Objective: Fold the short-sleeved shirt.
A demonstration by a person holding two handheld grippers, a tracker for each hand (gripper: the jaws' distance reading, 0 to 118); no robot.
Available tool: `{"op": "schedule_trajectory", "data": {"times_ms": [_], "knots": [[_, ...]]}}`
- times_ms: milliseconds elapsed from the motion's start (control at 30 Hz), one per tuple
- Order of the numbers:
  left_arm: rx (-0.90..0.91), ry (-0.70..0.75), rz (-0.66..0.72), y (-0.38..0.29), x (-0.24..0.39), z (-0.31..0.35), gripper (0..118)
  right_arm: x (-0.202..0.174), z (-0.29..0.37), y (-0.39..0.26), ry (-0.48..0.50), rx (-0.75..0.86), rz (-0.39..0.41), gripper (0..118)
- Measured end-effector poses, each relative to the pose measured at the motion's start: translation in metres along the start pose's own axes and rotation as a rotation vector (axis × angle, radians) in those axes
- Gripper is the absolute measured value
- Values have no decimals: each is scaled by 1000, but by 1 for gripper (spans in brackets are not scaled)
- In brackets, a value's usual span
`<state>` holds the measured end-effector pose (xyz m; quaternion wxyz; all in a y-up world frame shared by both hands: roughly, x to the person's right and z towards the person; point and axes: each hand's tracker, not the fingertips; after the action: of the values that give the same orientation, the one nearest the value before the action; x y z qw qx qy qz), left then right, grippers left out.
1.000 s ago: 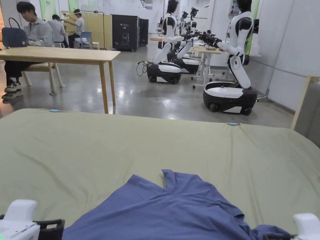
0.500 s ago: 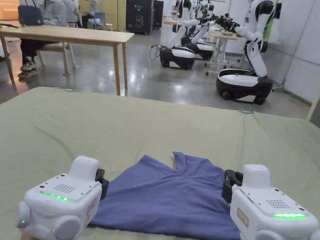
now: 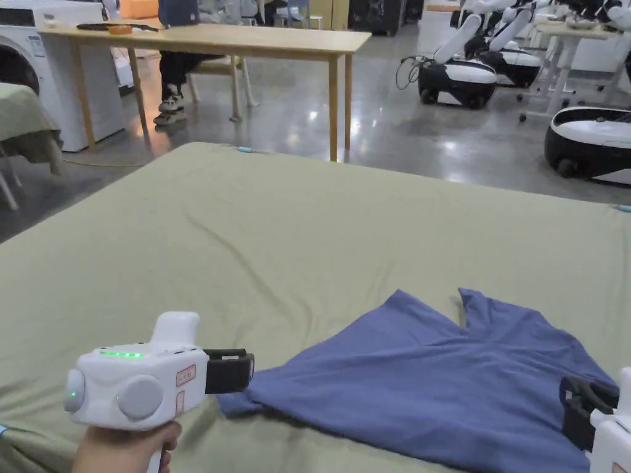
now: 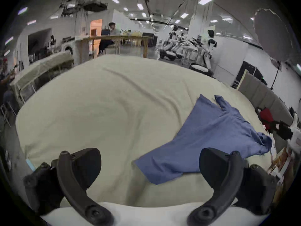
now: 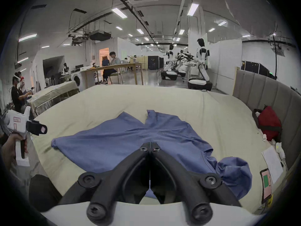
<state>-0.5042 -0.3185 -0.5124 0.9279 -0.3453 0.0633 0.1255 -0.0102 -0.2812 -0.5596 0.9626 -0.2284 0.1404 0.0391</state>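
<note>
Broadly, the work surface is a wide bed or padded table under a pale olive-green sheet (image 3: 259, 246), creased in long shallow folds, with small light-blue clips at its far edge. At far left in the head view stands a white washing machine (image 3: 31, 55) and a second table draped in the same green cloth (image 3: 21, 120). Next comes a long wooden table (image 3: 246, 40) on a polished grey concrete floor (image 3: 394, 132), with a seated person's legs and shoes behind it. To the right, several white-and-black wheeled humanoid robots (image 3: 459, 77) stand around small white desks.

Low at the left, a hand (image 3: 123, 446) holds the left gripper (image 3: 237, 371) level above the sheet, just beside the near left corner of the shirt; in the left gripper view its jaws stand wide apart with nothing between them.

The blue short-sleeved shirt (image 3: 431, 382) lies spread and mostly flat on the near right part of the sheet, with a notch at its far edge and one sleeve bunched at its right side in the right gripper view.

The right gripper (image 5: 149, 145) hovers over the near right of the shirt, its jaws pressed together tip to tip; no cloth shows between them. Further right, a grey padded panel (image 5: 268, 99) borders the bed, with a red bag (image 5: 268, 123) against it and papers below.
</note>
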Motion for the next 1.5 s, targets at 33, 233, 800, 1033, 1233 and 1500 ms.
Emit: {"op": "schedule_trajectory", "data": {"times_ms": [33,233,800,1033,1233,1500], "knots": [[-28,6,11,0,0,-11,118,-1,-1,0,-1,-4,1,1],[-148,-1,-55,-14,11,-70,80,7,-12,3,-18,-43,10,1],[-41,-63,-167,4,80,-13,7,142,-220,54,-144,-336,17,116],[-89,-23,-174,5,86,-29,7,145,-306,32,-154,-474,86,104],[-113,-15,-176,3,87,-39,7,135,-278,37,-69,-444,-29,6],[-32,-60,-165,37,94,-29,7,116,-160,84,31,-228,-68,5]]}}
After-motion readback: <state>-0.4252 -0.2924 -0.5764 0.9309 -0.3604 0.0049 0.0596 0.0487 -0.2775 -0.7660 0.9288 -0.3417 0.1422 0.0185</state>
